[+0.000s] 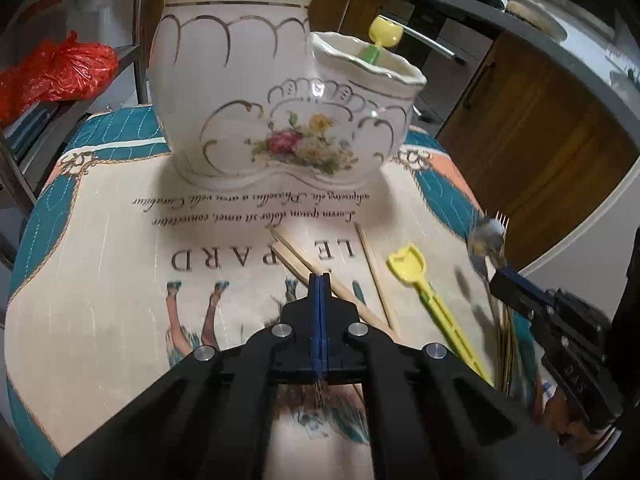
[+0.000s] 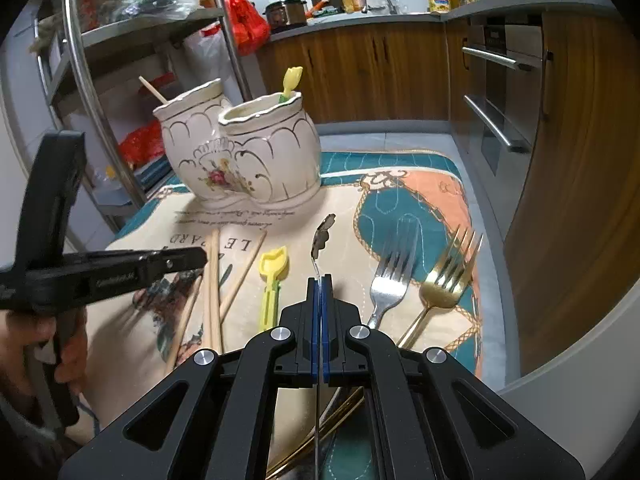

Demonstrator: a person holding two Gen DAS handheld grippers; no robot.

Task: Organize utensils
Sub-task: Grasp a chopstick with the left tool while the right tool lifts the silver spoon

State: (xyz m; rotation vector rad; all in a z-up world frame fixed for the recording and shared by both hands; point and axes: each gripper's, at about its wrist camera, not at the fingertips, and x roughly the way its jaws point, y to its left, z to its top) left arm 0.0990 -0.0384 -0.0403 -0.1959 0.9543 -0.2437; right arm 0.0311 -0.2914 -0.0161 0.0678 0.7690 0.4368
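Cloth: upside-down "LE PARD", script "Lorem ipsum dolor sit amet".

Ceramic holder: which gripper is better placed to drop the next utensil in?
Right. The right gripper is shut on a spoon lifted off the mat, pointing toward the ceramic holder. The left gripper is shut and holds nothing.

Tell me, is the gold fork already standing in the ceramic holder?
No, the gold fork lies flat on the mat beside the silver fork, well apart from the ceramic holder.
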